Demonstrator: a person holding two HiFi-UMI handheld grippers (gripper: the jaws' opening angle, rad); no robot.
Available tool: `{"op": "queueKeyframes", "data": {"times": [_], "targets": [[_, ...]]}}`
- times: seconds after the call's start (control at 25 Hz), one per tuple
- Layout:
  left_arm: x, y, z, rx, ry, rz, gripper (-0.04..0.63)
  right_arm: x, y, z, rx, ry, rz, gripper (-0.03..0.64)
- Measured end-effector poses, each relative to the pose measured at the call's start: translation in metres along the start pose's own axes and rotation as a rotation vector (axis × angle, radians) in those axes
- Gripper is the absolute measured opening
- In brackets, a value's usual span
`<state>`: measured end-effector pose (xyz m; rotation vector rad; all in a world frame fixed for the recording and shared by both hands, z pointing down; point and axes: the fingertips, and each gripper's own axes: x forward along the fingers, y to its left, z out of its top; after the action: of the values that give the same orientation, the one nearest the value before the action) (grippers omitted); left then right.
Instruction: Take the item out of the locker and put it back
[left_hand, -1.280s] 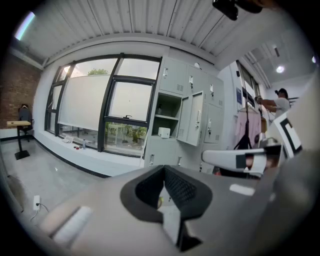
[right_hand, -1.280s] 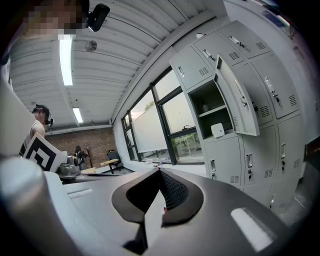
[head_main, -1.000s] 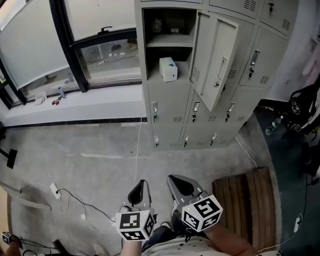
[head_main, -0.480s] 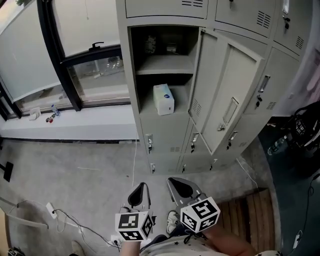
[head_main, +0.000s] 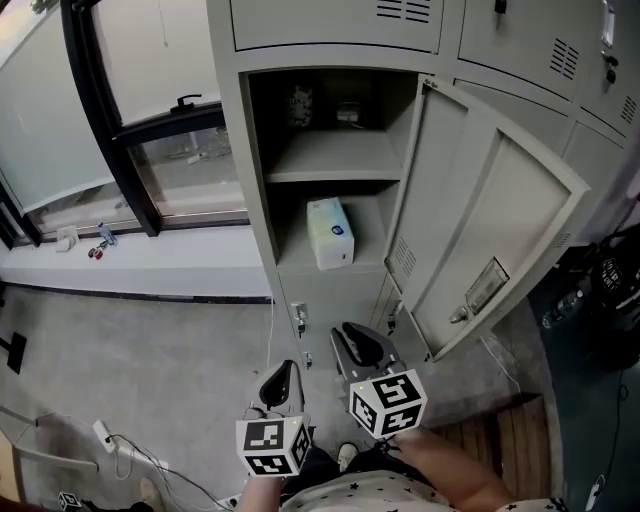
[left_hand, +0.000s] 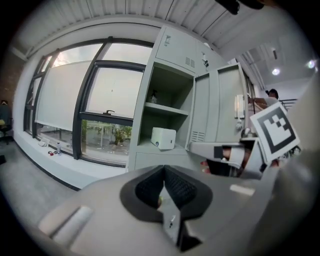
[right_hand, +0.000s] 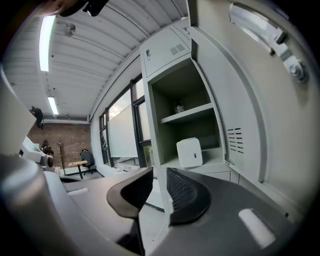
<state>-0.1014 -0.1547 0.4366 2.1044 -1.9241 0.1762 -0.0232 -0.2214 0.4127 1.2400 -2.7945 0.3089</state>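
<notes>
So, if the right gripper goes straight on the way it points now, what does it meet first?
Probably the locker frame, left of the open compartment: it lines up with the gap of the right gripper, whose empty jaws are opening. The white box sits slightly right and higher. Depth is unclear.

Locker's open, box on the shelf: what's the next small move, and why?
Probably raise the right claw toward the white box: its jaws are opening with nothing between them, and the locker door stands open.
</notes>
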Motion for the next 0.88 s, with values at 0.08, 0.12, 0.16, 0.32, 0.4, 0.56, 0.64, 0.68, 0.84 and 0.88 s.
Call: {"op": "queueKeyframes", "data": {"times": [0.08,0.12,0.16,0.32,0.4,0.56,0.64,0.68,0.84,0.88], "targets": [[0.011,0.005,0.004,0.001,0.006,-0.013,0.008,0.023,-0.012,0.007,-0.015,-0.019,-0.042,0.167],[0.016,0.008,0.006,0.005,0.010,-0.021,0.008,0.035,-0.019,0.011,-0.024,-0.033,-0.067,0.219],[0.021,0.010,0.008,0.011,0.013,-0.029,0.008,0.047,-0.026,0.016,-0.032,-0.051,-0.090,0.262],[0.035,0.022,0.019,0.025,0.019,-0.062,0.008,0.093,-0.055,0.031,-0.073,-0.086,-0.177,0.341],[0.041,0.029,0.023,0.027,0.020,-0.073,0.008,0.113,-0.071,0.036,-0.101,-0.085,-0.241,0.384],[0.049,0.042,0.024,0.029,0.033,-0.082,0.008,0.148,-0.092,0.039,-0.114,-0.065,-0.303,0.451],[0.052,0.049,0.025,0.022,0.035,-0.081,0.008,0.162,-0.098,0.036,-0.107,-0.041,-0.313,0.453],[0.053,0.052,0.025,0.017,0.035,-0.080,0.008,0.167,-0.101,0.034,-0.100,-0.031,-0.320,0.453],[0.057,0.064,0.025,0.003,0.040,-0.071,0.008,0.174,-0.105,0.031,-0.082,-0.023,-0.338,0.389],[0.058,0.066,0.025,-0.002,0.041,-0.071,0.008,0.175,-0.104,0.031,-0.083,-0.024,-0.339,0.381]]}}
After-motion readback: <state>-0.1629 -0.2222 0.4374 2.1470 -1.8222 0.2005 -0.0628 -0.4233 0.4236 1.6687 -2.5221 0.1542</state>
